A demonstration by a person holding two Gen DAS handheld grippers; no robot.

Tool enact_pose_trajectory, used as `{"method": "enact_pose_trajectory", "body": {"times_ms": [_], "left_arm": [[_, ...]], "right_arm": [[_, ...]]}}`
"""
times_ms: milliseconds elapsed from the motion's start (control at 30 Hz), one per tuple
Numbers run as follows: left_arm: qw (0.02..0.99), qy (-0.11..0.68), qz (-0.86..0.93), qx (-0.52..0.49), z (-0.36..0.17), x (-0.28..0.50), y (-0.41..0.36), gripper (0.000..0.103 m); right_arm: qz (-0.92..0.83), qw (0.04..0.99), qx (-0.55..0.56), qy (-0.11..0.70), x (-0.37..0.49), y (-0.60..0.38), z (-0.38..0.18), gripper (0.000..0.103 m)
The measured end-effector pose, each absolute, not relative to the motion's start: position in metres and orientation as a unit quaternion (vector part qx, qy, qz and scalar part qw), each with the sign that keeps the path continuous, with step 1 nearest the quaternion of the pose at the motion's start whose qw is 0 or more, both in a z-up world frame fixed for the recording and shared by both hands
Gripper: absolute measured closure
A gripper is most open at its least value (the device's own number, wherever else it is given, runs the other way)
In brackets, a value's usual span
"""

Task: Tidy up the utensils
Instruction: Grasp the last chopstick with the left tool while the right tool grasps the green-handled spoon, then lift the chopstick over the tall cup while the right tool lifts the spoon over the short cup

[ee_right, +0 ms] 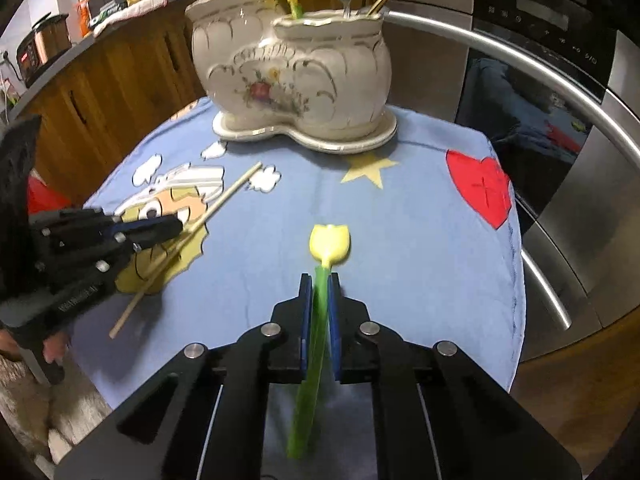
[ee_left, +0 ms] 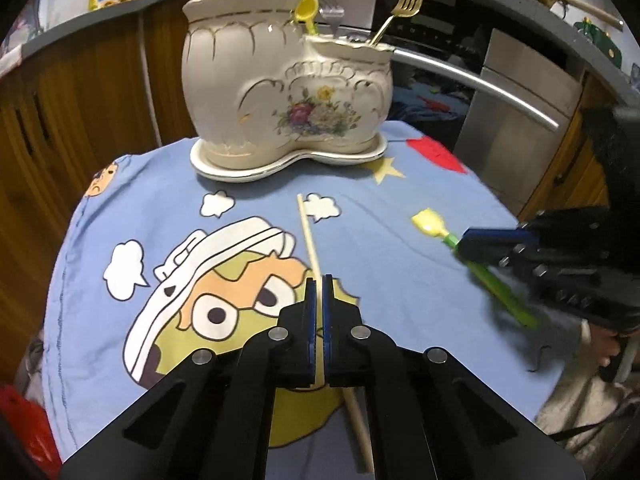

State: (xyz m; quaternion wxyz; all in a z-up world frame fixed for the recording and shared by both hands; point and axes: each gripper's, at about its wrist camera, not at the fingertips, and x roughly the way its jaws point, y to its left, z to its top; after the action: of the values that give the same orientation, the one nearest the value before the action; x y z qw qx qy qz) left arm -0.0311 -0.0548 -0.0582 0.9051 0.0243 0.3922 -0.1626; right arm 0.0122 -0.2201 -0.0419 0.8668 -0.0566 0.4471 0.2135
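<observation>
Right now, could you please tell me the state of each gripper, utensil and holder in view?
Left gripper: jaws shut on the chopstick.
Chopstick: held, tip pointing toward the holder.
Right gripper: jaws shut on the tulip spoon.
Tulip spoon: held by its green handle.
Ceramic utensil holder: upright on its tray, with chopsticks, forks and another tulip spoon inside.
</observation>
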Motion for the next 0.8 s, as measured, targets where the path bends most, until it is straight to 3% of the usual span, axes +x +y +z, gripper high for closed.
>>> {"method": "enact_pose_trajectory", "body": {"times_ms": [100,200,367,800], "left_arm": [[0.898,0.406,-0.165,0.03,-0.063,-0.031,-0.06,0.098],[0.899,0.407,-0.153,0.042,-0.067,-0.029,-0.063,0.093],[0.904,0.399,-0.14,0.065,-0.068,-0.029,-0.068,0.097],[0.916,0.356,-0.179,0.037,-0.05,-0.038,-0.061,0.098]], "right_arm": [[0.22,0.86,-0.054,0.457,0.011,-0.22,-0.046,0.085],[0.221,0.862,-0.067,0.452,0.009,-0.218,-0.046,0.084],[0.224,0.868,-0.08,0.436,0.009,-0.214,-0.047,0.093],[0.266,0.908,-0.01,0.323,0.006,-0.239,0.005,0.093]]}}
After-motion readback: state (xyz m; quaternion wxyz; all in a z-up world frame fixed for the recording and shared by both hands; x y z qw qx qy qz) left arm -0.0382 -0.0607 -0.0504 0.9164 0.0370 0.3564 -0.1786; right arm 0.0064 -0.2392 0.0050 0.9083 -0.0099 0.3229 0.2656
